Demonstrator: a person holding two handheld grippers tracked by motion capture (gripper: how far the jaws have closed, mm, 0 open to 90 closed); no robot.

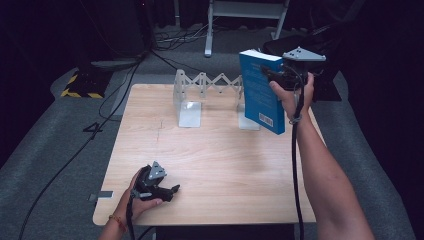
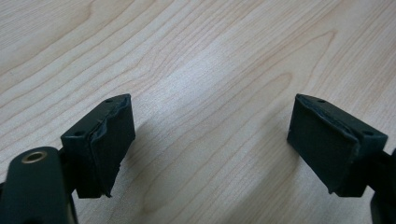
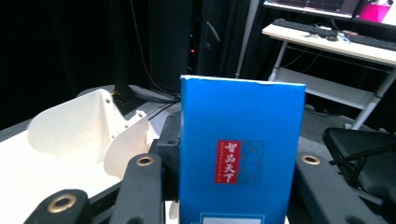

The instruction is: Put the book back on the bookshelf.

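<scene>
Resting low at the near-left part of the wooden table (image 1: pixel 210 150), well apart from the expanding book rack (image 1: pixel 210 90), the left gripper (image 1: pixel 172 190) sits in the person's left hand (image 1: pixel 140 197) with its jaws spread wide and nothing between them; the left gripper view confirms bare wood grain between the two black pads (image 2: pixel 112 140). Its grey three-cornered plate faces up and its cable runs off the near edge. Toward the far side of the table, the rack stands with a zigzag lattice joining two clear upright end plates, the left plate standing free and the right plate just beside the book. To the right of the rack's lattice, the blue book (image 1: pixel 261 92) is raised above the table, upright and slightly tilted, barcode on its lower cover, its bottom corner hanging near the rack's right end plate; whether it touches that plate cannot be told. The right gripper (image 1: pixel 272 75) clamps the book near its top, jaws pinching it from both sides, with the person's right hand (image 1: pixel 295 95) behind it. In the right gripper view the blue book (image 3: pixel 240 154), bearing a red label, stands between the two black jaws, with the white rack (image 3: pixel 88 130) to its left.
</scene>
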